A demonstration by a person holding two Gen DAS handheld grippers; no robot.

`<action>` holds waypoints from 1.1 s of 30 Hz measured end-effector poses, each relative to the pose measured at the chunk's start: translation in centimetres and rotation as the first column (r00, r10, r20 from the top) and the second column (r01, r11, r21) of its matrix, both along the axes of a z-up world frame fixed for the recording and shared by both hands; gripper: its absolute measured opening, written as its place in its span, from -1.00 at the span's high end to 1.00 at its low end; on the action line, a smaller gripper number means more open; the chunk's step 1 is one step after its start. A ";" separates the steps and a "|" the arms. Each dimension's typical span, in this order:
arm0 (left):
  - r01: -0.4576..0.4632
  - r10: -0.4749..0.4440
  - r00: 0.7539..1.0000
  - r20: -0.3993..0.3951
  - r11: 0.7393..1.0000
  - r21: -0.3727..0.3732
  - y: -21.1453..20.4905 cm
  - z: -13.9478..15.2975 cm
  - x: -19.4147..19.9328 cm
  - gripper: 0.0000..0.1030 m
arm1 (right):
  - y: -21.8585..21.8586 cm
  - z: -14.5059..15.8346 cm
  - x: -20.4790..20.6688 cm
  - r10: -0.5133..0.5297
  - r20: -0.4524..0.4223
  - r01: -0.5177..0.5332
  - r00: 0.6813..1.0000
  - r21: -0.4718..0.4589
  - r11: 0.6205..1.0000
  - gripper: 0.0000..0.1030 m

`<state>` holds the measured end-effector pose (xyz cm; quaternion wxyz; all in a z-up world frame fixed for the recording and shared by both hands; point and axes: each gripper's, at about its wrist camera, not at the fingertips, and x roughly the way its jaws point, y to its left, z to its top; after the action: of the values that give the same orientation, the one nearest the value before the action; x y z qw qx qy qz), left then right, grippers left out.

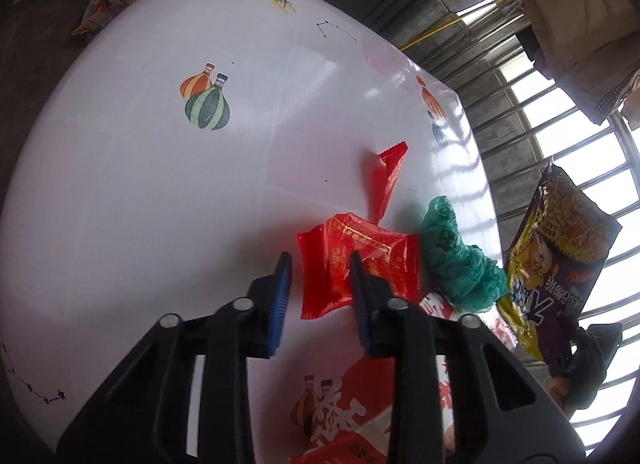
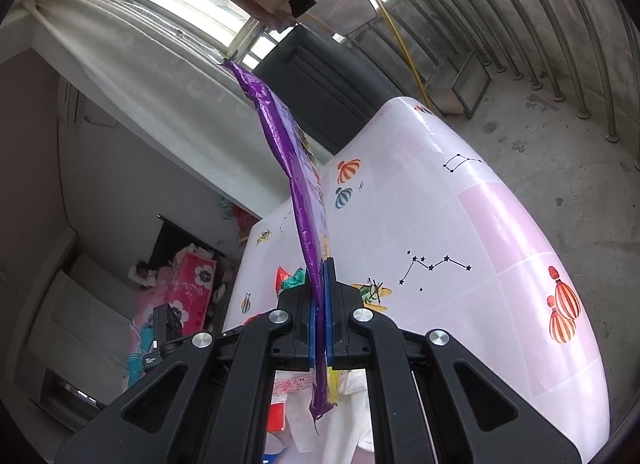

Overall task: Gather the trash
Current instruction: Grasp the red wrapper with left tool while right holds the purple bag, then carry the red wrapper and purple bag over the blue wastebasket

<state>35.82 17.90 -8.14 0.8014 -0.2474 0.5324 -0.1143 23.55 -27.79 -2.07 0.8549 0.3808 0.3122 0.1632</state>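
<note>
Pinching purple snack bag (image 2: pixel 298 184) in right fingers (image 2: pixel 310 328), left fingers (image 1: pixel 280 288) parted over red wrapper (image 1: pixel 356 264)

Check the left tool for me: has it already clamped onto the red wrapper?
No: the left tool sits open over the red wrapper, one finger across it, the other on bare table.

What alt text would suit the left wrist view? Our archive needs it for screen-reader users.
The left hand-held gripper hangs over a white patterned table, its blue pads straddling the edge of a red snack wrapper without pressing on it. Beyond lie a folded red wrapper and a crumpled green bag; a purple-yellow snack bag hangs at right.
</note>
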 end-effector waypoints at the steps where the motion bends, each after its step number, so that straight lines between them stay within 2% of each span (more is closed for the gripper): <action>1: 0.000 0.000 1.000 0.004 1.000 0.004 0.1 0.2 -0.1 0.77 | 0.0 0.0 0.0 -0.002 -0.002 0.002 1.000 -0.001 1.000 0.93; 3: -0.005 0.005 1.000 0.025 1.000 0.008 0.6 0.5 -0.2 0.84 | 0.0 -0.1 0.0 -0.005 -0.001 0.005 1.000 -0.001 1.000 0.93; 6: -0.024 0.024 0.995 0.101 1.000 0.001 0.8 1.9 -0.9 0.88 | 0.1 0.2 -0.3 -0.009 0.008 0.009 1.000 -0.003 1.000 0.93; 12: -0.051 0.048 0.959 0.278 0.999 0.002 0.8 6.4 -3.2 0.89 | -0.2 2.1 -2.1 -0.031 0.059 0.032 0.998 -0.015 0.999 0.93; 15: -0.046 0.038 0.923 0.384 0.999 0.010 0.1 9.8 -5.3 0.89 | -0.7 3.6 -3.6 -0.046 0.095 0.048 0.994 -0.024 0.999 0.93; 18: -0.004 -0.013 0.870 0.493 0.999 0.032 -2.0 13.3 -8.7 0.89 | -1.8 5.2 -6.3 -0.078 0.138 0.084 0.987 -0.038 0.996 0.93; 19: 0.029 -0.050 0.845 0.532 0.998 0.047 -3.4 14.6 -10.5 0.89 | -2.2 5.6 -7.5 -0.094 0.151 0.102 0.984 -0.043 0.994 0.93; 22: 0.094 -0.120 0.805 0.581 0.993 0.075 -6.6 16.8 -14.1 0.89 | -3.7 6.5 -10.7 -0.139 0.161 0.149 0.977 -0.051 0.987 0.93; 26: 0.221 -0.226 0.775 0.591 0.972 0.081 -12.7 18.1 -17.6 0.89 | -6.1 7.2 -16.3 -0.228 0.137 0.245 0.964 -0.126 0.961 0.93; 28: 0.308 -0.302 0.764 0.571 0.947 0.089 -17.1 17.6 -18.8 0.89 | -7.5 7.4 -19.1 -0.286 0.124 0.304 0.950 -0.165 0.938 0.93; 31: 0.401 -0.367 0.764 0.530 0.914 0.055 -22.9 16.2 -19.5 0.89 | -9.9 7.2 -23.1 -0.402 0.095 0.413 0.911 -0.209 0.886 0.93; 33: 0.448 -0.420 0.764 0.489 0.891 0.066 -27.4 14.9 -19.7 0.89 | -11.3 6.7 -25.3 -0.501 0.063 0.497 0.863 -0.286 0.819 0.93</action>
<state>16.10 -9.53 6.81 0.8542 -0.1022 0.3505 -0.3702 -1.76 -39.07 4.59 0.9121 0.3195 0.2287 -0.1171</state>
